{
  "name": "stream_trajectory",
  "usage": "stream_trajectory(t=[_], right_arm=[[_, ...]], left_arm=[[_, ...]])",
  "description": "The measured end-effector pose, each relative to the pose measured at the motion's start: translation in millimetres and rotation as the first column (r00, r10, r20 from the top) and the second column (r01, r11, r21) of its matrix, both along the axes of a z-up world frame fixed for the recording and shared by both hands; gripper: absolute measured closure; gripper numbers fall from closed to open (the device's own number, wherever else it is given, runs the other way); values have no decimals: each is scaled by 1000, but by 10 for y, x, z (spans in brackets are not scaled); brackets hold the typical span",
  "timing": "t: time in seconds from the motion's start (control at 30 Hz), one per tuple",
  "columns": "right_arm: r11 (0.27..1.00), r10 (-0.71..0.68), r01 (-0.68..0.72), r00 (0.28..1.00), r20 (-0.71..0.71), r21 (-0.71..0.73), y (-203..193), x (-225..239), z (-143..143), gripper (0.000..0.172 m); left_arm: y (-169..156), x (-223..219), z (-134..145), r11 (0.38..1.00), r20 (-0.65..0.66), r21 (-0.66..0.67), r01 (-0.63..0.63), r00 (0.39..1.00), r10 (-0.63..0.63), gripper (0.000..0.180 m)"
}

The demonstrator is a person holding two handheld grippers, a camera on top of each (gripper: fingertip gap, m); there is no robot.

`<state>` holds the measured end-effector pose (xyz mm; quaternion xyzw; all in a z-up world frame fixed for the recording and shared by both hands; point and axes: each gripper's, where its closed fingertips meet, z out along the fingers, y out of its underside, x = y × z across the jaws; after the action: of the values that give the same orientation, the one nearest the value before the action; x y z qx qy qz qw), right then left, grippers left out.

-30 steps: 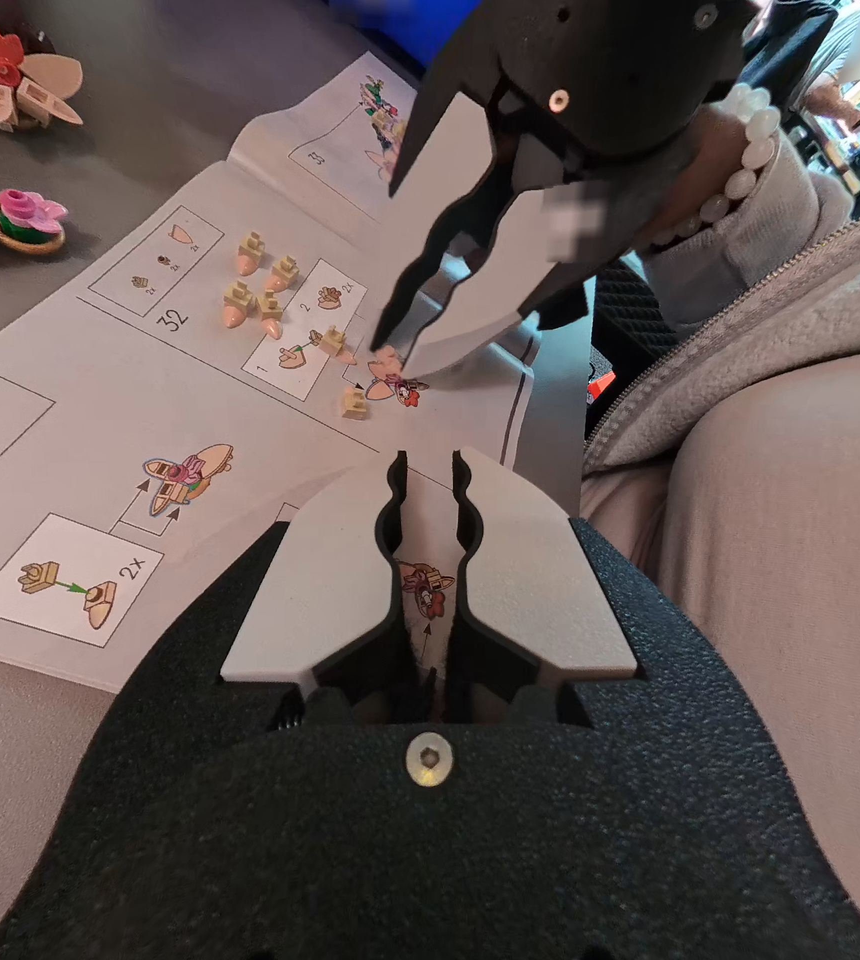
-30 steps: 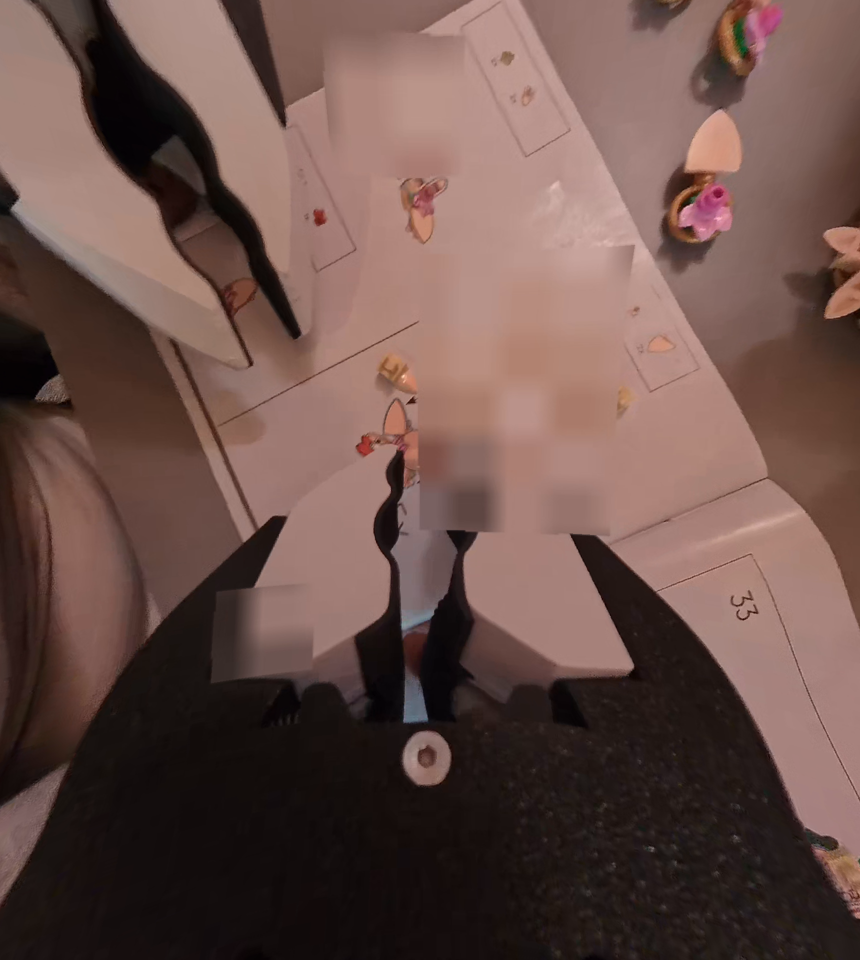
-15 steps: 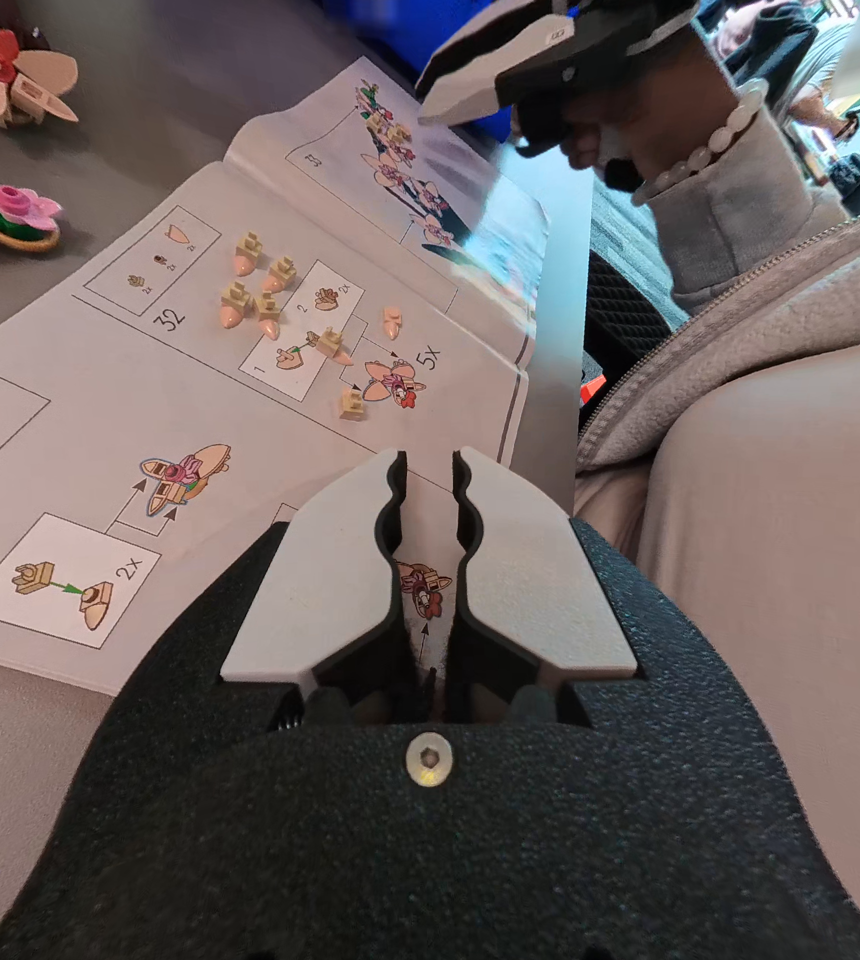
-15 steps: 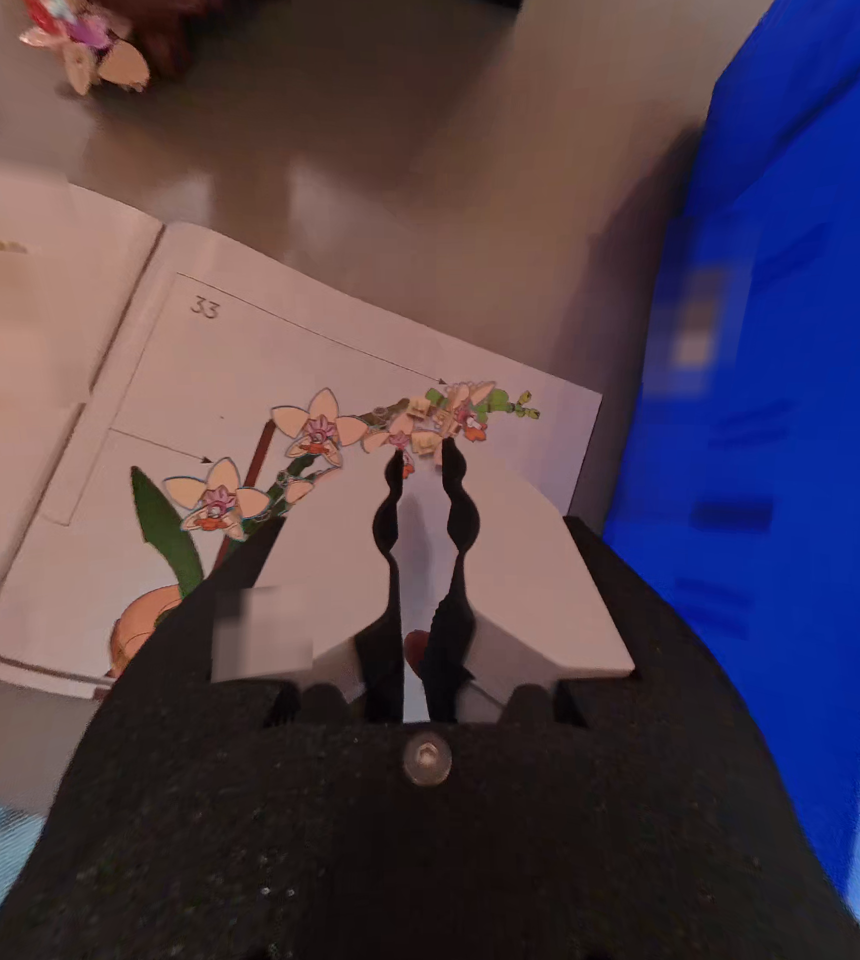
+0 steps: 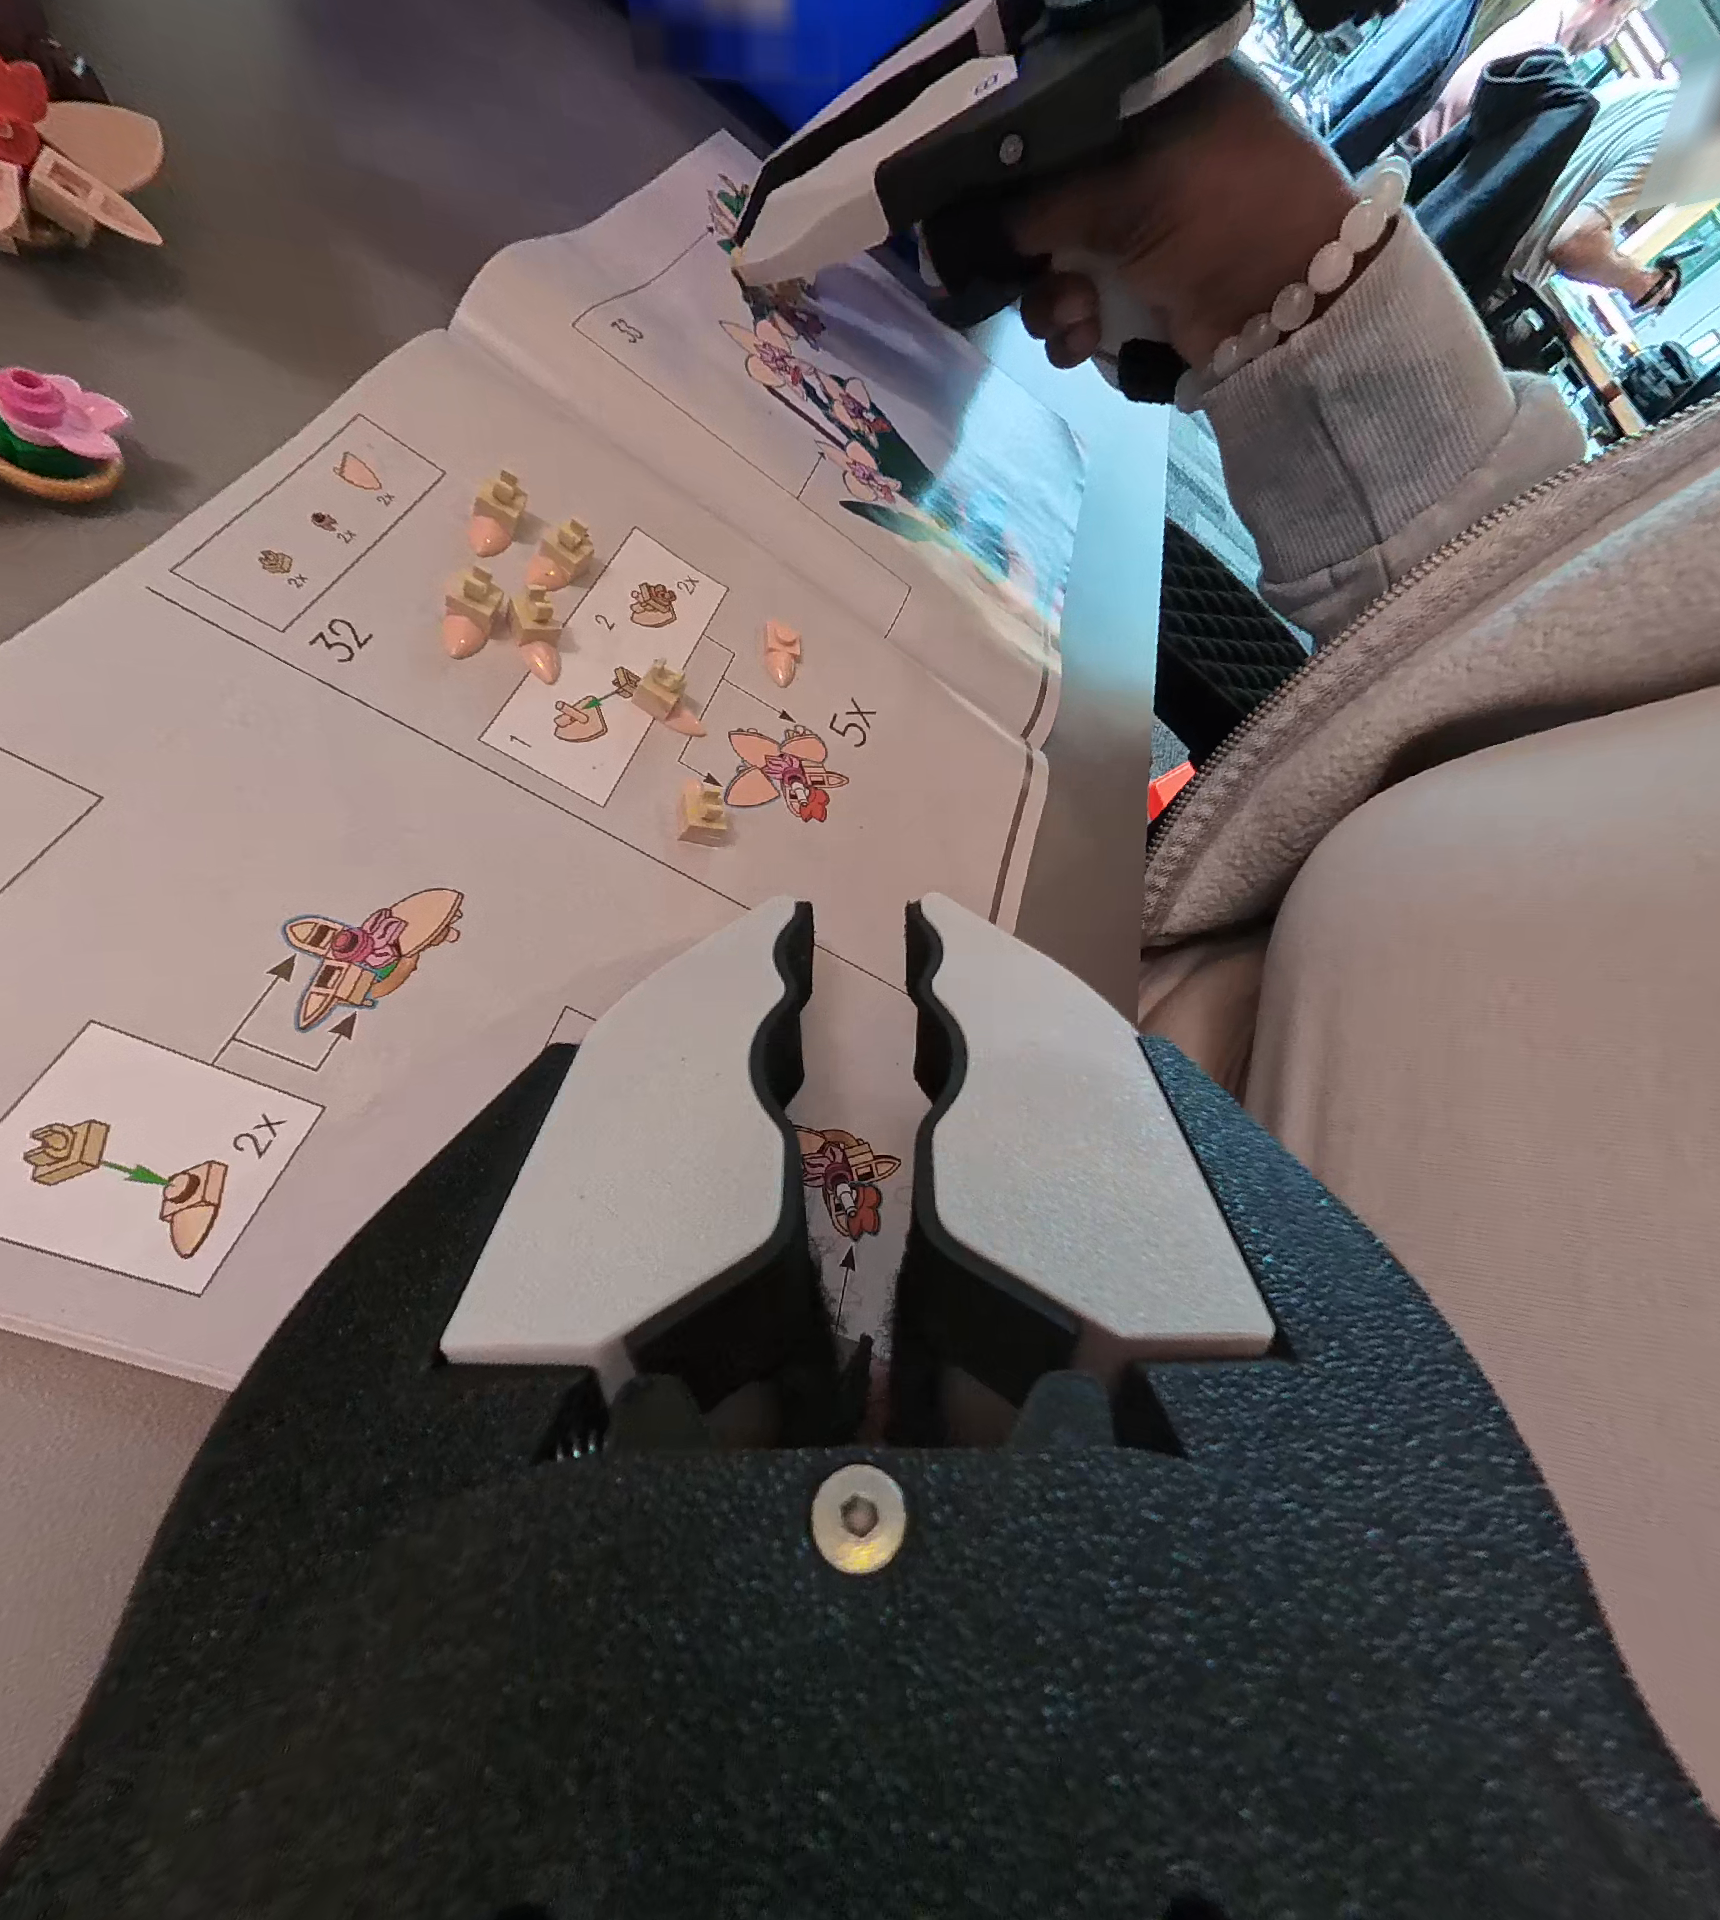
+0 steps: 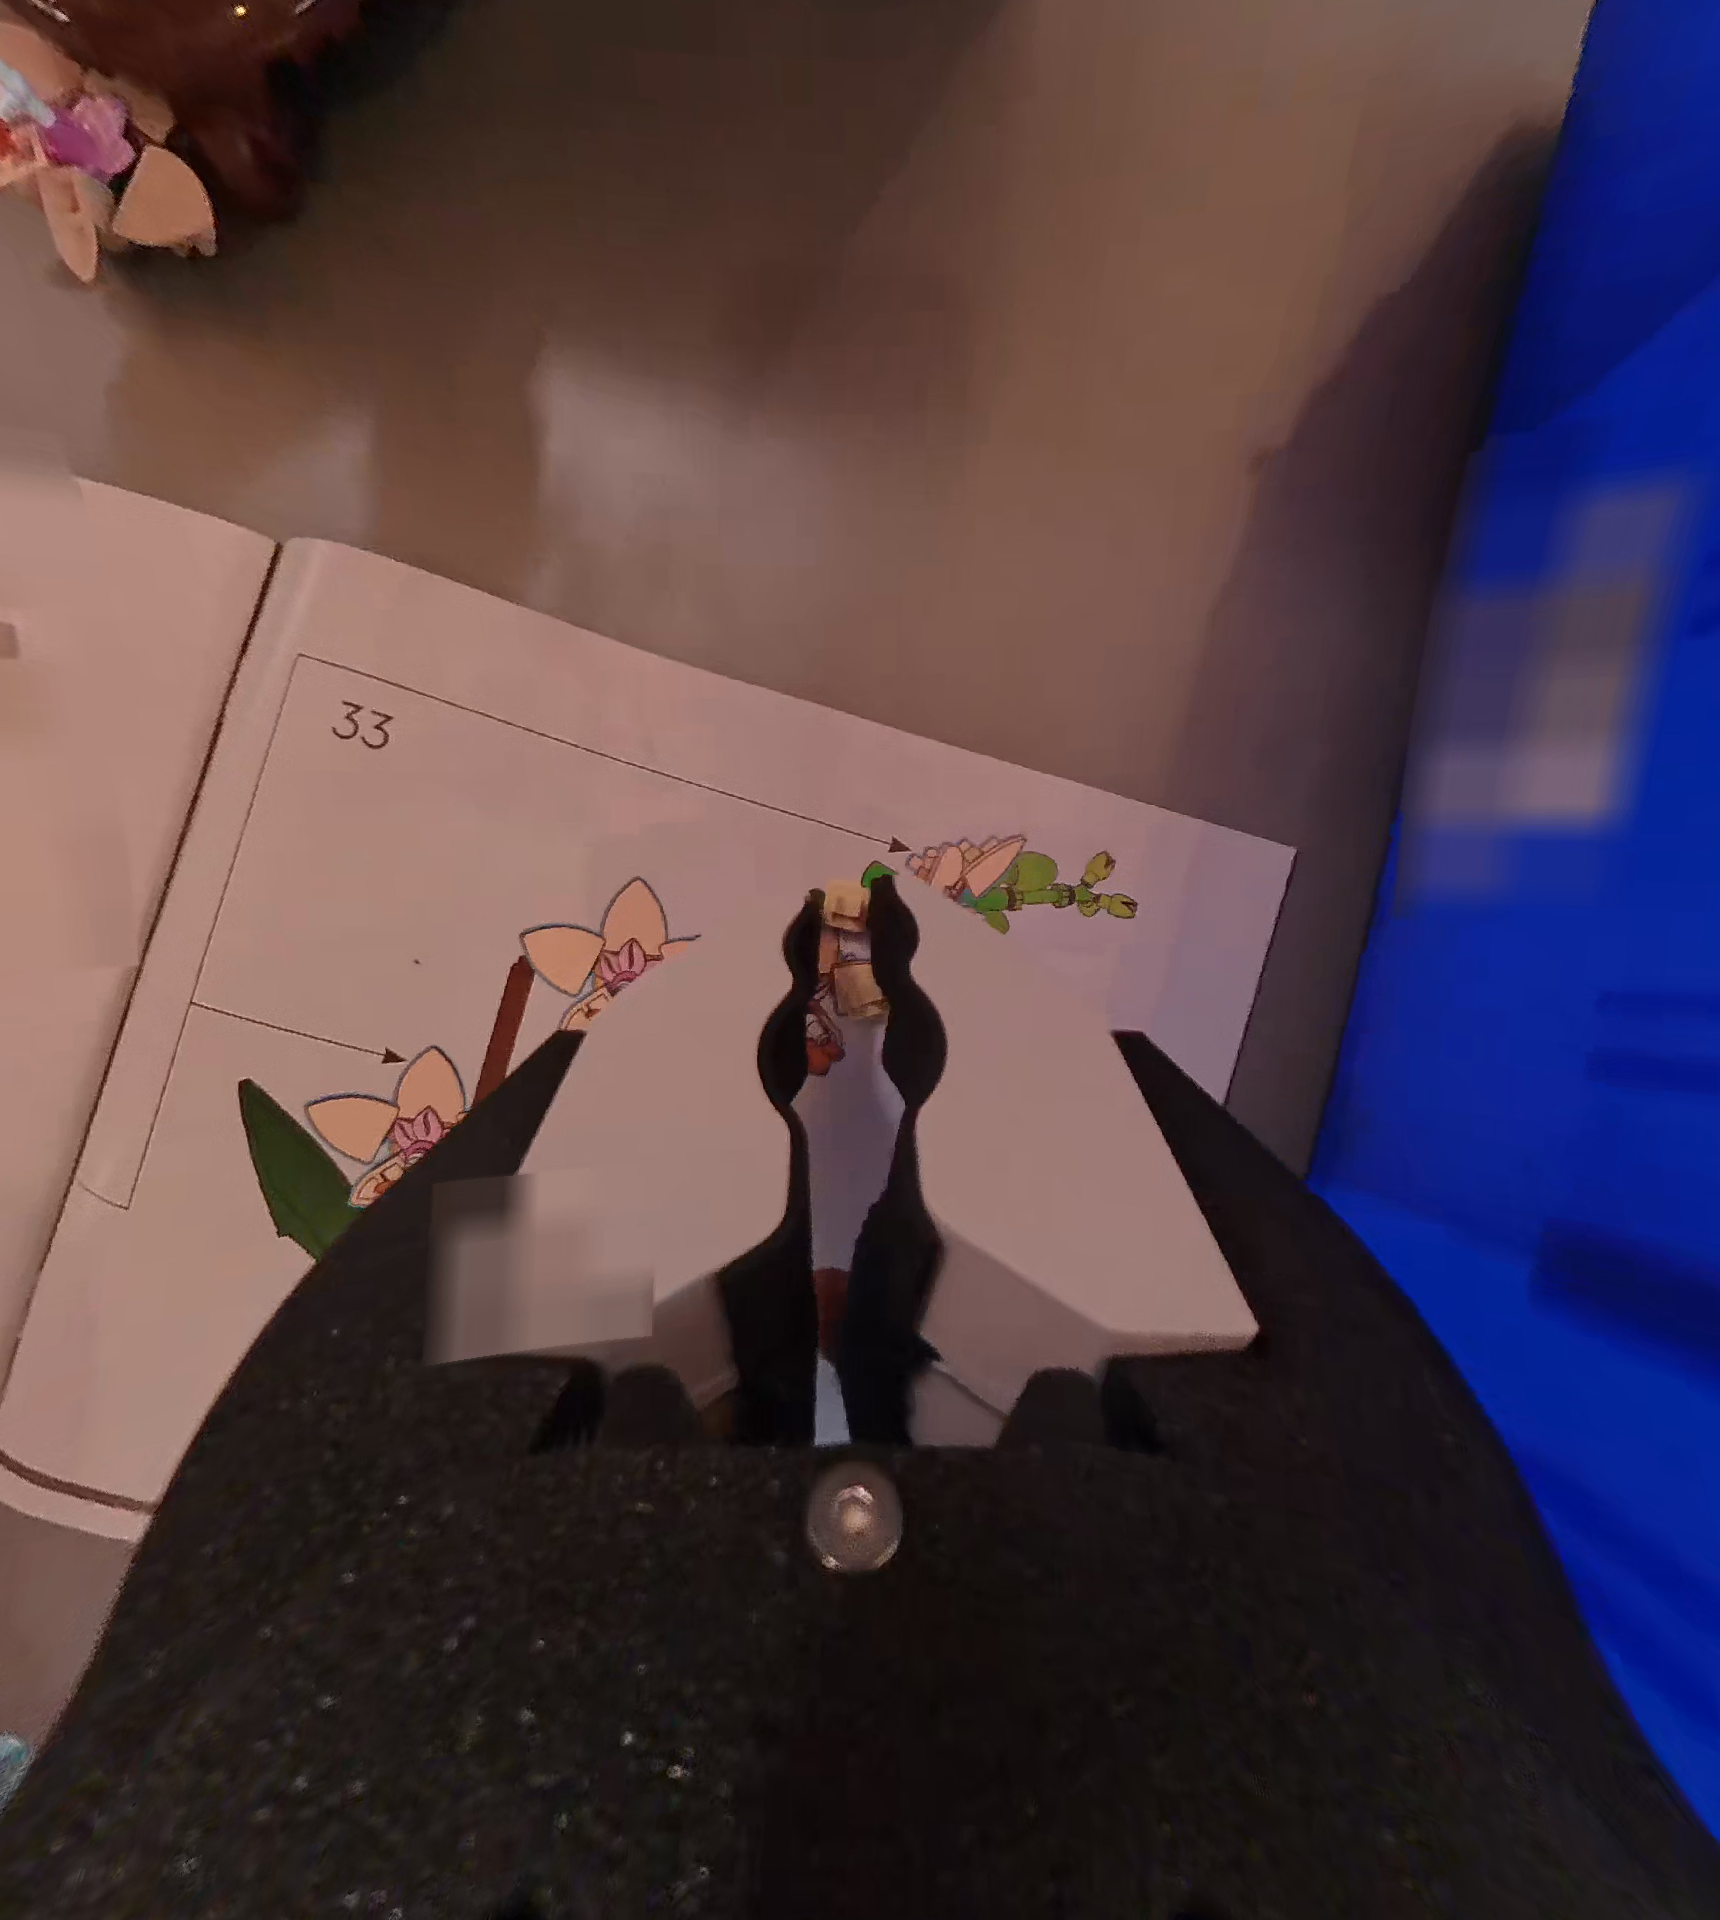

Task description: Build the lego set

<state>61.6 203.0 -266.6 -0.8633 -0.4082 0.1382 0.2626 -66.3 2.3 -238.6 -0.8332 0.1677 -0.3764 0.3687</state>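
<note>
A grey table [image 5: 336, 197] carries an open instruction booklet [image 5: 212, 790], its corner near the table's edge. Beyond the booklet lie a flower built of toy bricks [image 5: 14, 156] and a pink blossom on a tan ring [image 5: 51, 431]. A blue bin [image 6: 1645, 727] stands just beside the booklet's far page.

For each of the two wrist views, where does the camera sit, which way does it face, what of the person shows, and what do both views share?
Left wrist view: behind the left gripper, jaws apart and bare, facing across the open paper instruction booklet with small tan and pink brick pieces; beige sleeve, lap.
Right wrist view: behind the right gripper, pinching a small tan brick piece above the booklet's far page, blue bin alongside.
Shared: booklet, grey table, pink flower model.
</note>
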Motion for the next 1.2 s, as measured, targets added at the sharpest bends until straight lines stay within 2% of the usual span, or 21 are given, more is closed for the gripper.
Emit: stream_trajectory(t=[0.17, 0.3, 0.4, 0.57, 0.77, 0.93, 1.03, 1.2], right_arm=[[999, 46, -46, 999, -19, -26, -11, -15, -1, 166], [982, 187, -187, 982, -1, 23, -95, -88, 43, 166], [948, 305, -303, 952, -3, 97, -214, -220, 197, 166], [846, 486, -495, 869, 95, 197, -454, -402, 397, 166], [664, 725, -709, 688, 29, 236, -1057, -694, 635, 167], [520, 853, -839, 519, -53, 159, -1561, -871, 500, 166], [478, 877, -872, 481, 3, 106, -1617, -899, 314, 166], [480, 875, -872, 483, 14, 93, -1593, -955, 242, 166]], left_arm=[[1, -6, 19, 1000, 18, 4, -2, 1000, 2, 164], [2, -9, 24, 1000, 26, 2, -3, 1000, 3, 164], [5, -11, 19, 1000, 19, 2, -6, 1000, 6, 164], [13, -20, 13, 1000, 8, 5, -17, 1000, 17, 164], [24, -33, 1, 999, -9, 7, -32, 999, 32, 164], [26, -30, -20, 999, -31, 6, -33, 999, 33, 164], [27, -32, -20, 999, -38, 11, -36, 999, 37, 164], [23, -32, -11, 999, -30, 13, -35, 999, 35, 164]])
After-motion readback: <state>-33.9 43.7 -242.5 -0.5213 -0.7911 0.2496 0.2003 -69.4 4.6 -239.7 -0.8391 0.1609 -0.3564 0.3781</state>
